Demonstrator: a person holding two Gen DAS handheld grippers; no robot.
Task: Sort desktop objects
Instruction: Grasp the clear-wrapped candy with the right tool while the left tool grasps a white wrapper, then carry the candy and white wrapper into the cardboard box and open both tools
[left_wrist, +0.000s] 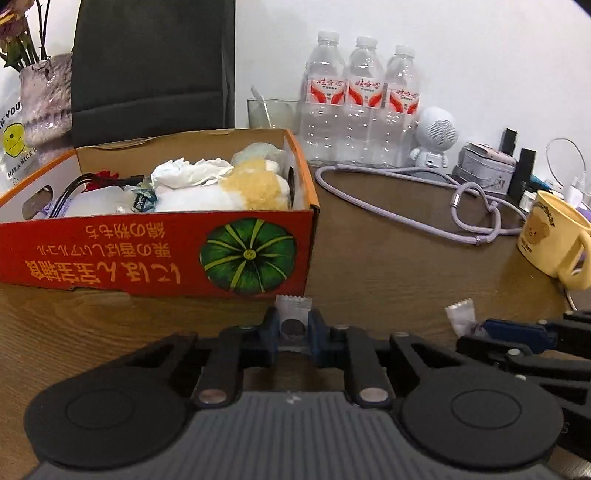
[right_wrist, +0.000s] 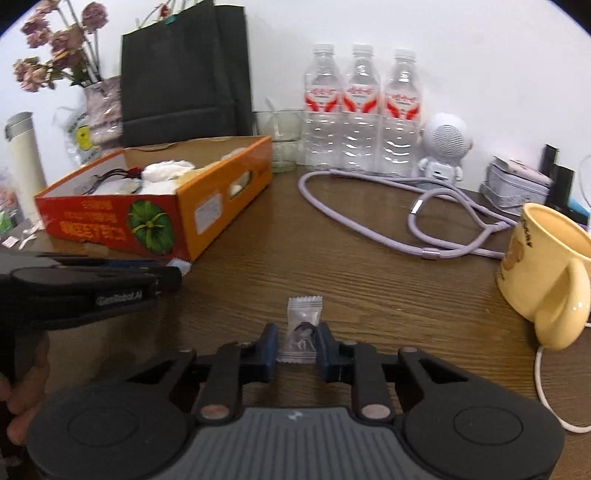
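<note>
My left gripper is shut on a small clear sachet with a dark round piece inside, low over the wooden desk. It sits just in front of the red-orange cardboard box with a pumpkin picture. The box holds a plush toy, white tissue and cables. My right gripper is shut on a second clear sachet with something dark in it, right of the box. Each gripper shows in the other's view: the right gripper at the side with its sachet, the left gripper by the box corner.
Three water bottles, a glass and a white astronaut speaker line the back wall. A lilac cord loops across the desk. A yellow mug stands at the right. A black bag and a flower vase stand behind the box.
</note>
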